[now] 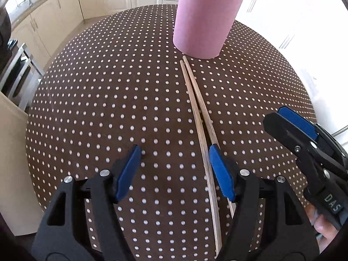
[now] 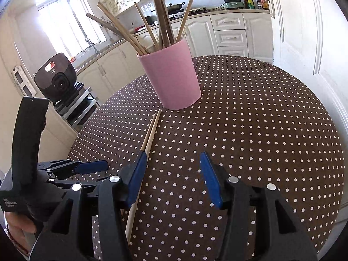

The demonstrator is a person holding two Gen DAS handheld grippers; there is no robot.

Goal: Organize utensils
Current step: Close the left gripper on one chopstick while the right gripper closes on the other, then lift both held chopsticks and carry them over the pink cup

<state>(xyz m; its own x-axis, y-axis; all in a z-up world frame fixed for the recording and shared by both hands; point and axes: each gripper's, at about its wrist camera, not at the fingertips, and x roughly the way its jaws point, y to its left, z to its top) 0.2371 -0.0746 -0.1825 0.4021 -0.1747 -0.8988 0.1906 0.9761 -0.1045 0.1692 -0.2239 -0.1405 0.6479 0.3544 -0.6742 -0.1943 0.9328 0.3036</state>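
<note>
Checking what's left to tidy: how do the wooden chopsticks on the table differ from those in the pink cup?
The two wooden chopsticks on the table lie flat, side by side; the wooden chopsticks in the pink cup stand upright, fanned out. The table pair points at the pink cylindrical cup from outside it. All look like plain light wood.

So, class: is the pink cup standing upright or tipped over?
Upright: the pink cup stands on its base on the dotted tablecloth, chopsticks sticking out of its top.

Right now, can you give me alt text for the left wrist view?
Two wooden chopsticks lie side by side on a brown polka-dot tablecloth, tips near a pink cup that holds more sticks. The left tongs hang open above them, the right-hand blue pad over the pair; the right tongs show at the right edge.
</note>
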